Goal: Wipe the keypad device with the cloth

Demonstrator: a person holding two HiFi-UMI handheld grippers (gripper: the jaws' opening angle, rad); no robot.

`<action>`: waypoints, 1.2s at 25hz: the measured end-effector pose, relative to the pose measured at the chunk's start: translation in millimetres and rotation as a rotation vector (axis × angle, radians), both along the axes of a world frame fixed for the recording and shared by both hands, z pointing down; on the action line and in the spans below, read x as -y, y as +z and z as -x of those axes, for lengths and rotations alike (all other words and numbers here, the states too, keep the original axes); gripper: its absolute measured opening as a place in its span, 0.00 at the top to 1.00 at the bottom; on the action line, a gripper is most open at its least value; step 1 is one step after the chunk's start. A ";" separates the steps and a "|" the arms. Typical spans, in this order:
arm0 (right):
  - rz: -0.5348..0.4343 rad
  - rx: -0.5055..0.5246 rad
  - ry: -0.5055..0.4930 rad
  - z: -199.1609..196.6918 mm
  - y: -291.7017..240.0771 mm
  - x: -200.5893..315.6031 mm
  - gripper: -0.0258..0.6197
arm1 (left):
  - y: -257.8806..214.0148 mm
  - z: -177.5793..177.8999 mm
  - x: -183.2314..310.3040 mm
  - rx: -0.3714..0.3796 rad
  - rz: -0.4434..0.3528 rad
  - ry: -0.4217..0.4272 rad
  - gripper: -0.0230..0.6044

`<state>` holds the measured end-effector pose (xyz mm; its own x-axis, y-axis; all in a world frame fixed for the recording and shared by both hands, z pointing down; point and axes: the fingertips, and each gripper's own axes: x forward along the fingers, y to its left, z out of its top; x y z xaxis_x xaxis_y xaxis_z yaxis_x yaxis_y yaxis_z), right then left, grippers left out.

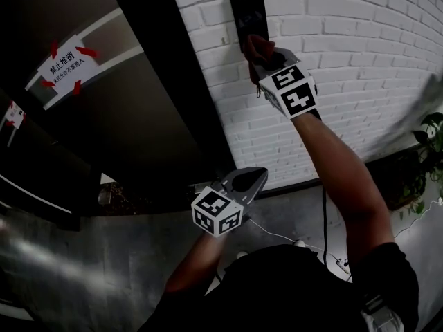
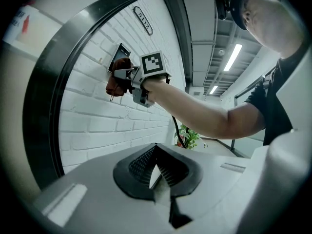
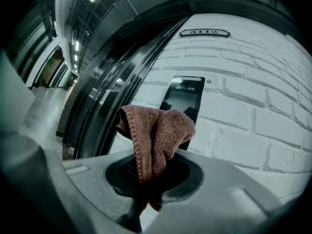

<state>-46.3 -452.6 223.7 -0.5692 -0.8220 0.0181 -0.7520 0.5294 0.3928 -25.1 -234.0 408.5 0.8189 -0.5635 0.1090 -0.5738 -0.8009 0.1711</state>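
On the white brick wall [image 1: 360, 54], just right of the dark door frame [image 1: 173, 81], the keypad device [image 1: 249, 14] is mounted upright, long axis vertical. It lies straight ahead of and slightly above the right gripper [image 1: 265, 62], whose jaws are clamped on the bunched reddish cloth [image 3: 156, 133]. The cloth's free end sits at the panel's lower part; actual contact cannot be confirmed. The left gripper [image 1: 248, 180] hangs low and well apart, jaws pressed together on nothing, and nothing stands between cloth and keypad; the plant [image 1: 429, 137] is well clear.
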 end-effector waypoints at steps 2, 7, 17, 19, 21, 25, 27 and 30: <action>0.029 -0.004 -0.001 -0.4 11.2 3.3 0.89 | 0.1 0.7 -0.1 0.000 0.001 -0.001 0.94; 0.071 0.007 -0.012 -1.2 24.6 -0.2 0.89 | 1.8 9.5 2.3 -0.006 0.005 -0.012 0.94; 0.363 0.086 -0.076 -8.5 157.7 -116.7 0.89 | 21.7 50.2 -12.8 0.009 0.026 0.011 0.94; 0.437 0.100 -0.052 -15.7 190.2 -145.9 0.89 | 26.0 59.1 -16.5 0.012 0.023 0.013 0.94; 0.471 0.102 -0.021 -27.5 208.7 -170.3 0.89 | 28.4 60.6 -20.2 0.008 0.017 0.014 0.94; 0.505 0.137 -0.019 -56.8 224.5 -220.7 0.89 | 32.3 42.9 -45.1 -0.001 0.012 -0.007 0.94; 0.514 0.144 -0.045 -75.5 229.0 -247.0 0.89 | 34.2 28.3 -64.0 -0.005 0.018 -0.043 0.94; 0.526 0.146 -0.105 -109.9 232.9 -279.8 0.89 | 36.0 -0.4 -92.4 -0.003 0.027 -0.121 0.94</action>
